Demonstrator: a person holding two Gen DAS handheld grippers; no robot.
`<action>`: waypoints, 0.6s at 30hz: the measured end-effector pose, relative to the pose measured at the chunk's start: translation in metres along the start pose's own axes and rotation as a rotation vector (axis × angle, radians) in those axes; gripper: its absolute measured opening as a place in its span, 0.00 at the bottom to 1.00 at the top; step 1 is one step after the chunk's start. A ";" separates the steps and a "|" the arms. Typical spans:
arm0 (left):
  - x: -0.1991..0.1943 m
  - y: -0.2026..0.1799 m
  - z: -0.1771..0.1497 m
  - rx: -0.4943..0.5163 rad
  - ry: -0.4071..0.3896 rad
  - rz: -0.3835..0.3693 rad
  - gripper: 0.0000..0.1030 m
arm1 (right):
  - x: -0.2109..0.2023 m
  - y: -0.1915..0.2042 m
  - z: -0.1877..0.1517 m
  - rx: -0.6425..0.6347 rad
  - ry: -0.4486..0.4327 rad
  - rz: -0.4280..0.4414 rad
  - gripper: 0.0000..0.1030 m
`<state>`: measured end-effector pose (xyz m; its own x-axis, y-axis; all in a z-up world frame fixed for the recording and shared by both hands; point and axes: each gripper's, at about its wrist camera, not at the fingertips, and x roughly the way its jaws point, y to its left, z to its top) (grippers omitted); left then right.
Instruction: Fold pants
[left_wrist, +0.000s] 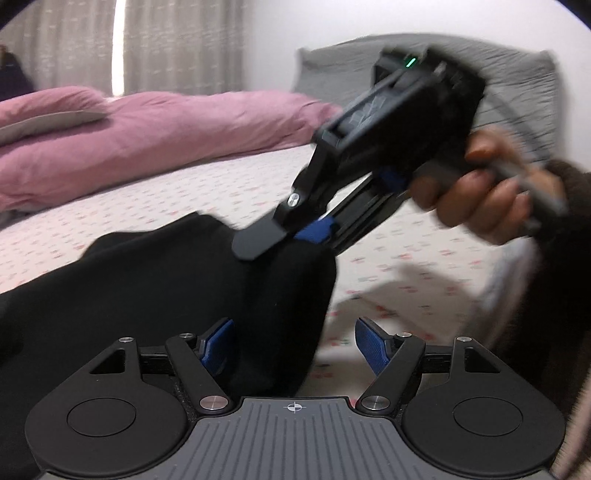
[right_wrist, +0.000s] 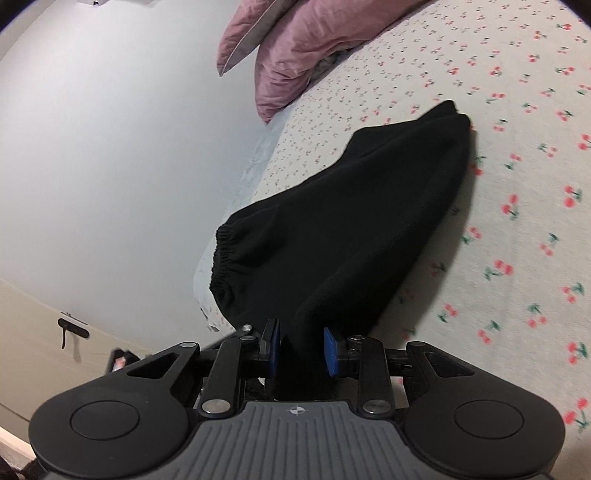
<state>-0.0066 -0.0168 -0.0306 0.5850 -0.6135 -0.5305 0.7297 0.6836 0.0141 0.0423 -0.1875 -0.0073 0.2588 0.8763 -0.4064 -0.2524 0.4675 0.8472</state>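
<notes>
Black pants lie on a cherry-print bedsheet. In the left wrist view my left gripper is open wide; a fold of the pants lies against its left pad and stops short of the right pad. My right gripper, held by a hand, pinches a raised edge of the cloth just beyond. In the right wrist view the right gripper is shut on a bunch of the pants, which stretch away across the bed. A gathered elastic band hangs near the bed's edge.
A pink duvet is heaped at the far side of the bed, also seen as a pink duvet. A grey pillow leans on the wall. The sheet spreads right of the pants; the bed's edge drops off at left.
</notes>
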 end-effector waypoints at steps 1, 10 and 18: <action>0.005 -0.001 0.000 -0.016 0.012 0.032 0.71 | 0.002 0.001 0.002 0.000 0.002 0.003 0.30; 0.017 0.005 -0.001 -0.095 0.024 0.165 0.32 | -0.028 -0.021 0.016 -0.002 -0.045 -0.041 0.41; 0.006 0.005 -0.005 -0.113 -0.007 0.183 0.14 | -0.017 -0.059 0.039 0.015 -0.125 -0.245 0.49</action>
<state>-0.0015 -0.0148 -0.0379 0.7066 -0.4779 -0.5219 0.5672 0.8235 0.0138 0.0892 -0.2346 -0.0365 0.4236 0.7155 -0.5556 -0.1546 0.6614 0.7339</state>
